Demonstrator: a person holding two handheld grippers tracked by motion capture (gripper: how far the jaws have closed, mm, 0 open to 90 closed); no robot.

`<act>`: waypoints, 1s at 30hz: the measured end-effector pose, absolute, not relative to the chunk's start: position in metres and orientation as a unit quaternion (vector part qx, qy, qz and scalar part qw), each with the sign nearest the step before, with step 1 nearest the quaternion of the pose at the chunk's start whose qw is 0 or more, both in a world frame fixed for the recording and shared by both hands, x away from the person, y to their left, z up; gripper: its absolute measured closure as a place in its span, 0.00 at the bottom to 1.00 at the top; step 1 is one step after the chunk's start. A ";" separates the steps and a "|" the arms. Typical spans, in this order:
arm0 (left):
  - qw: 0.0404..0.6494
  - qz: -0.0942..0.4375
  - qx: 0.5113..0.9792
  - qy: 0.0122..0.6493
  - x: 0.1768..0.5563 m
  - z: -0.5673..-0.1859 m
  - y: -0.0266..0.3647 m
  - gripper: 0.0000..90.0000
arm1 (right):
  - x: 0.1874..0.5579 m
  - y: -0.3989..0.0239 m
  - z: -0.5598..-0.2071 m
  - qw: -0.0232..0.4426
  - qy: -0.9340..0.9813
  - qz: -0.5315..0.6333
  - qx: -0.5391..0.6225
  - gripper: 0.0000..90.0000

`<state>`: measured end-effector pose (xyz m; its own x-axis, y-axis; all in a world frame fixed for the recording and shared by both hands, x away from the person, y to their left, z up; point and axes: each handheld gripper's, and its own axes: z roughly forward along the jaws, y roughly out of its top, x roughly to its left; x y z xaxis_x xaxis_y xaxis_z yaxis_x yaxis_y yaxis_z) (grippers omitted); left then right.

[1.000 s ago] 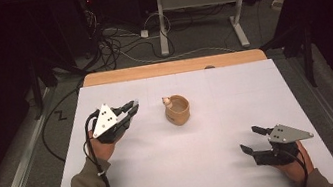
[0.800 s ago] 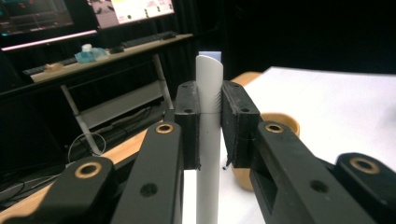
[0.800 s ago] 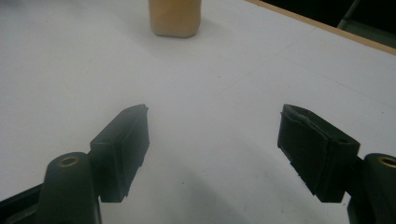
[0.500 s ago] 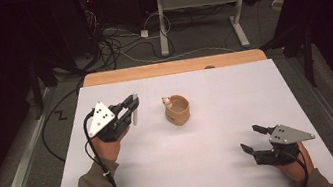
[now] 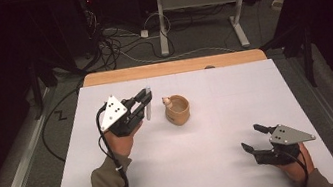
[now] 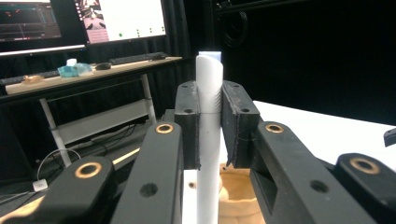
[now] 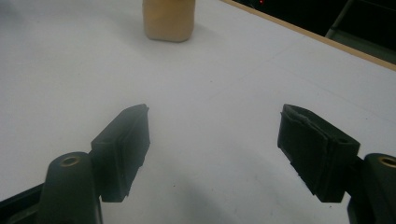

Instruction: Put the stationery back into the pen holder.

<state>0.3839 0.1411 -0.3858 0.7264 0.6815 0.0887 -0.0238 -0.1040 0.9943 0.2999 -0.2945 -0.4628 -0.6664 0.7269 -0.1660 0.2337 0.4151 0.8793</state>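
Two grippers worked over the white table in the high view. The left gripper clenched a thin white stick between its fingertips, upright, with the wooden cup just beyond those fingertips to the right. The right gripper sat well apart near the table's front right corner, its jaws spread and nothing between them.

From the left gripper view, both pads pressed the white stick from either side; it rose above them and ran down past them, and the wooden cup lay just behind and below.

From the right gripper view, the fingers stood released over bare table, the wooden cup well ahead of them.
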 end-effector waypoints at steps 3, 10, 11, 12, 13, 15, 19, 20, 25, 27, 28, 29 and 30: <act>0.628 0.279 0.687 0.234 0.385 -0.384 0.134 0.85 | 0.300 -0.295 -0.463 0.276 0.794 0.449 0.303 0.28; 0.632 0.274 0.688 0.226 0.389 -0.376 0.120 0.85 | 0.300 -0.295 -0.463 0.276 0.794 0.449 0.303 0.29; 0.632 0.275 0.689 0.225 0.390 -0.375 0.118 0.85 | 0.300 -0.295 -0.463 0.276 0.794 0.449 0.303 0.29; 0.634 0.273 0.688 0.224 0.391 -0.373 0.115 0.85 | 0.300 -0.295 -0.463 0.275 0.793 0.451 0.304 0.29; 0.636 0.270 0.687 0.222 0.391 -0.373 0.114 0.85 | 0.300 -0.295 -0.462 0.276 0.793 0.451 0.303 0.29; 0.636 0.271 0.688 0.220 0.393 -0.371 0.109 0.85 | 0.300 -0.295 -0.462 0.275 0.793 0.452 0.303 0.29; 0.639 0.269 0.688 0.213 0.396 -0.367 0.101 0.85 | 0.300 -0.296 -0.462 0.276 0.792 0.453 0.303 0.29; 0.642 0.267 0.687 0.213 0.397 -0.366 0.099 0.85 | 0.300 -0.296 -0.462 0.276 0.792 0.453 0.302 0.29; 0.643 0.265 0.687 0.211 0.402 -0.363 0.091 0.85 | 0.300 -0.296 -0.462 0.277 0.792 0.453 0.301 0.29; 0.646 0.259 0.685 0.213 0.405 -0.363 0.089 0.85 | 0.299 -0.296 -0.462 0.277 0.792 0.454 0.300 0.29; 0.645 0.260 0.686 0.213 0.406 -0.363 0.087 0.85 | 0.299 -0.296 -0.461 0.277 0.793 0.454 0.299 0.29; 0.644 0.260 0.687 0.213 0.407 -0.363 0.086 0.85 | 0.299 -0.296 -0.461 0.277 0.793 0.453 0.299 0.29; 0.644 0.259 0.688 0.212 0.408 -0.364 0.084 0.85 | 0.299 -0.296 -0.462 0.277 0.793 0.453 0.299 0.29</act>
